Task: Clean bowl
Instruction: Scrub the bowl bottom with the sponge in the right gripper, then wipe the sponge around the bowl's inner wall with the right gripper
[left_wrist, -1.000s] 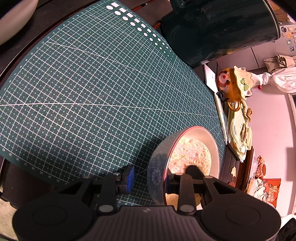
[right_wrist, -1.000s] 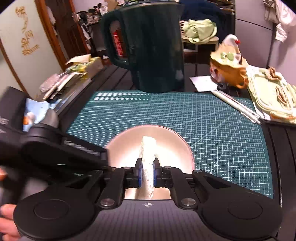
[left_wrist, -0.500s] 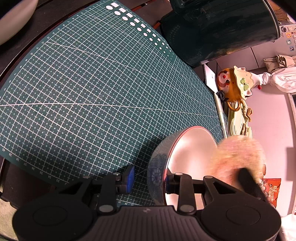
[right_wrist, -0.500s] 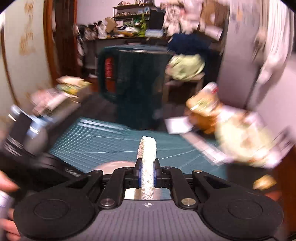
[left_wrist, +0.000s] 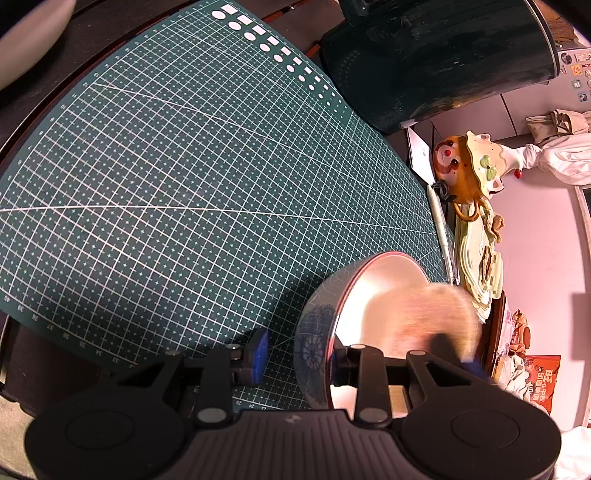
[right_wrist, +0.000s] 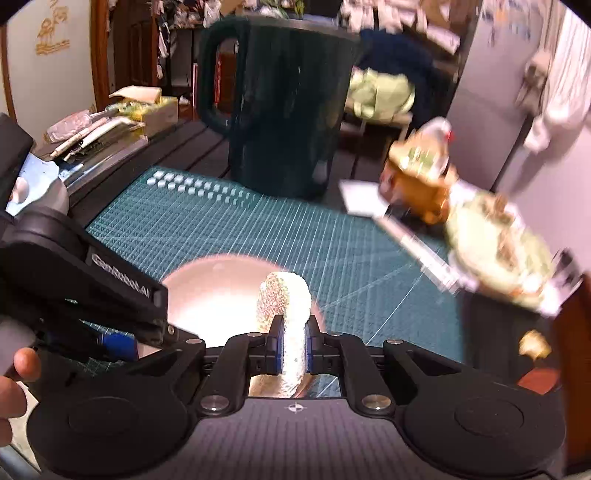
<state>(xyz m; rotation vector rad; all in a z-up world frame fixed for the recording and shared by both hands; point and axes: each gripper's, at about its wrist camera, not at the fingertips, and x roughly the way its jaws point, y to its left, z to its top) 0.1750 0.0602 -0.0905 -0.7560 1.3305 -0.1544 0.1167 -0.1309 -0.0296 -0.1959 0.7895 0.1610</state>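
The right tongs are clenched on a sponge, which is held over the bowl. The left tongs are closed across the bowl's near-left rim: one finger is seen inside, one outside. The bowl is kept tilted on the cutting mat, near its right corner, on the bench.

A slip of the rim from the left tongs is judged possible if the sponge is pressed hard against the smooth wall. The bowl's patterned outer wall is shown only by the left view, where the sponge is blurred. The sponge grip, a dark jug and a thumb are shown clearly by the right view.
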